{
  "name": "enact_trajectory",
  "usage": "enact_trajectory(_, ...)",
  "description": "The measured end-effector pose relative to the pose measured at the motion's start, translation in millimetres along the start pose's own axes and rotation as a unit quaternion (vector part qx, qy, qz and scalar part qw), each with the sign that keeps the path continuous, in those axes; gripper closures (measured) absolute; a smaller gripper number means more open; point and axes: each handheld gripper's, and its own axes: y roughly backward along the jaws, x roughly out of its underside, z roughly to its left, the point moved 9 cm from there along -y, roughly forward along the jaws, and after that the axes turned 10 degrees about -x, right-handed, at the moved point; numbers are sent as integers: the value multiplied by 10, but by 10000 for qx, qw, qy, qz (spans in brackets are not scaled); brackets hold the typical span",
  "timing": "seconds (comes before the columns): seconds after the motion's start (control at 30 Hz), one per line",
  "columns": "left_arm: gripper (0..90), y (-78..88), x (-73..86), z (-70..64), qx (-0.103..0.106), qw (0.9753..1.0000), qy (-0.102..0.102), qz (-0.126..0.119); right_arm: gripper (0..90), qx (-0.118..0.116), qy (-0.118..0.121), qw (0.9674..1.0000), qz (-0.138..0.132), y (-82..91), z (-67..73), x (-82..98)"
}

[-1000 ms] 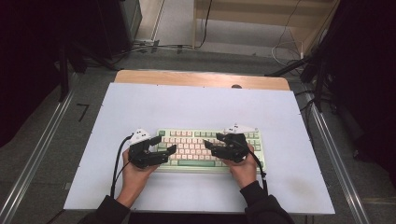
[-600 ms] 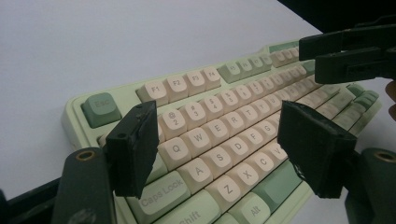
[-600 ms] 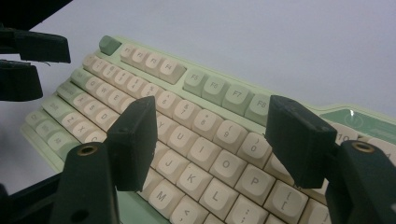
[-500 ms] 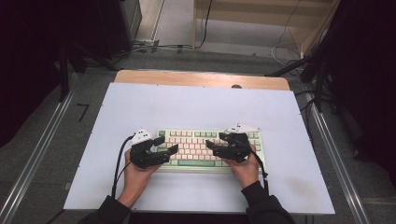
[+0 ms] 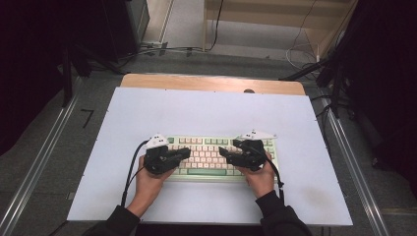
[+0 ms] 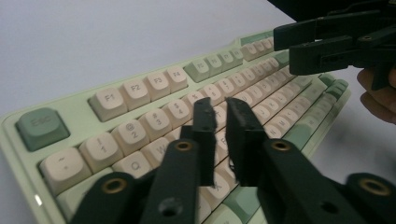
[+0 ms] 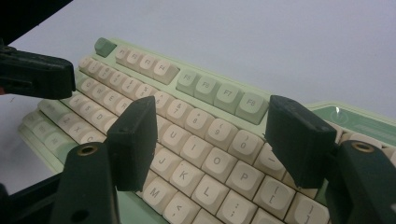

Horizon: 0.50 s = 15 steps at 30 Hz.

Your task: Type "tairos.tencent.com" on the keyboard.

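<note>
A pale green keyboard (image 5: 209, 153) with cream keys lies on the white mat near the front edge. My left gripper (image 5: 186, 153) hovers over its left half, pointing right. In the left gripper view its jaws (image 6: 219, 106) have just been closing and stand almost together above the number and letter keys (image 6: 140, 107), with nothing between them. My right gripper (image 5: 222, 152) hovers over the right half, pointing left. Its jaws (image 7: 211, 103) stand wide apart above the keys (image 7: 205, 154), holding nothing. Each gripper view also shows the other gripper's black jaws (image 6: 327, 42) (image 7: 37, 74) facing it.
The white mat (image 5: 206, 110) covers a wooden table (image 5: 211, 82). Metal rails (image 5: 39, 162) (image 5: 354, 162) run along both sides. Cables (image 5: 162, 49) lie on the floor behind, and dark equipment stands at the far left and right.
The left gripper's jaws have closed from wide apart to nearly together. Both hands stay over the keyboard and the right gripper keeps its opening.
</note>
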Motion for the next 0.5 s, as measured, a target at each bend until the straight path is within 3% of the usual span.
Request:
enact_trajectory(0.13, 900, -97, -10, -43, -48, 9998, -133, 169, 325, -1, 2, 10000, 12, -5, 3, 3)
enact_trajectory(0.5, 900, -307, -43, -107, -203, 9985, -263, 437, 326, -13, -7, 10000, 23, -8, 7, 8)
